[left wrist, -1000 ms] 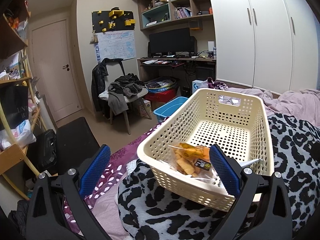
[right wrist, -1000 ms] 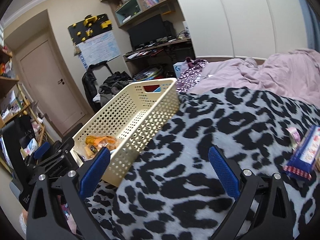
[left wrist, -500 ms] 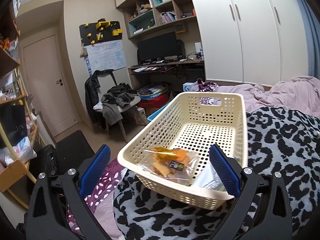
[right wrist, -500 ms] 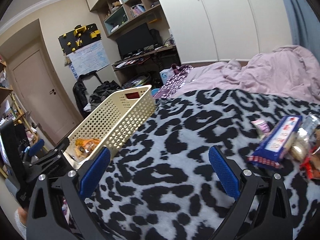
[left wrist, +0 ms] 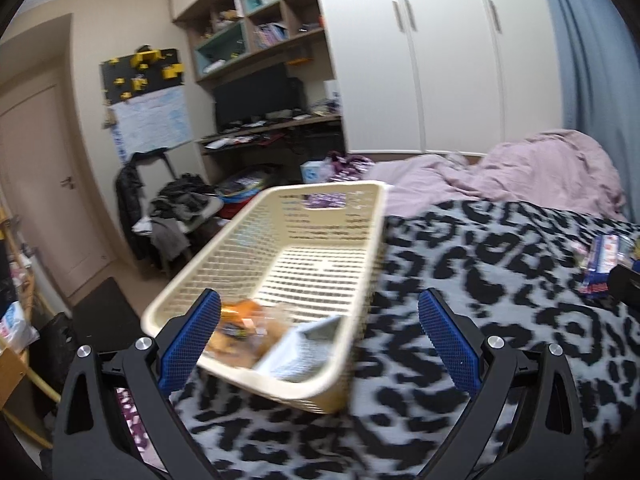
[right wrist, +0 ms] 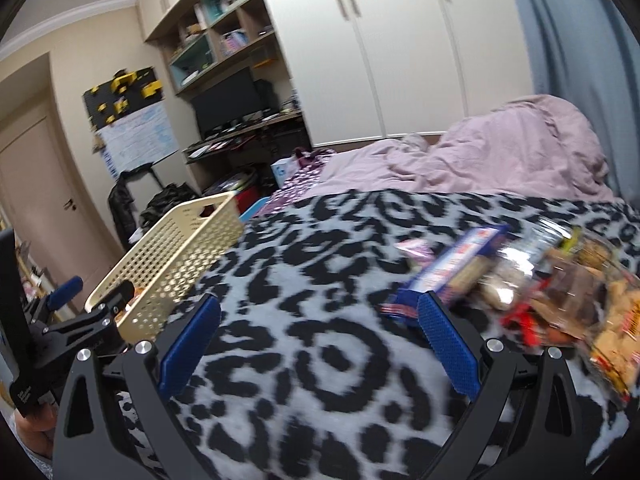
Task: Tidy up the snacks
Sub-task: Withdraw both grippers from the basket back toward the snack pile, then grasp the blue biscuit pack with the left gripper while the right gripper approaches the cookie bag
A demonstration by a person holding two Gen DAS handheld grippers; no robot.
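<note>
Both grippers empty, fingers spread wide. Right gripper hangs over bare leopard-print blanket on the bed, facing the loose pile of snack packets to its right. Left gripper hangs by the near end of the cream perforated plastic basket, which sits on the same blanket at the bed's edge, well apart from the pile.

Step in hand, as I judge it: fetching the next packet with the right gripper. To do it well:
- Take the nearest single item first, the long blue-and-white biscuit pack, lying at the pile's left edge, just beyond the right finger.
- Close across its narrow width, not its length; the fingers look wide enough already.
- Pinch lightly. Contents are probably brittle, and film wrappers slip.
- Blanket is soft; pressing down may bury the fingertips in pile fabric, so come in low and level.
- Lift clear before swinging toward the basket, or neighbouring packets may drag along.

How the things look: the pile is motion-blurred. I make out clear bags of beige biscuits, a small pink-and-white sachet, something red below; exact count I cannot tell. Basket already holds an orange-toned clear bag and a pale silvery packet at its near end; far end is bare.
</note>
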